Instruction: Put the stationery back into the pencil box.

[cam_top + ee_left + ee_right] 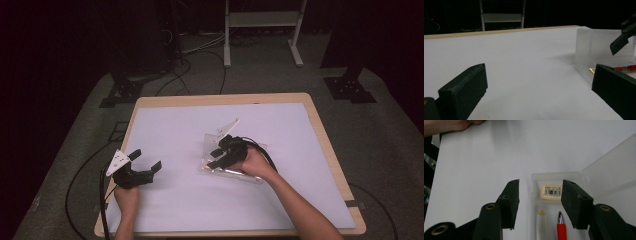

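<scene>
A clear plastic case (pixel 252 176) lies open on the white mat, right of centre. In the right gripper view its tray (pixel 554 176) holds a red pen (pixel 561 230), a cream-white pen (pixel 541 222) and a barcode label (pixel 551 191), with the lid (pixel 609 170) swung up to the right. My right gripper (pixel 541 186) hovers over the tray's near end, open, with nothing between its pads. At the mat's left my left gripper (pixel 146 159) is open and empty, pointing toward the case (pixel 599 47).
The white mat (pixel 200 200) covers a wood-edged table (pixel 330 150). Black cables trail off the left and right sides. A white metal stand (pixel 262 20) is on the floor behind the table. The person's left hand (pixel 449 125) shows at the right gripper view's top.
</scene>
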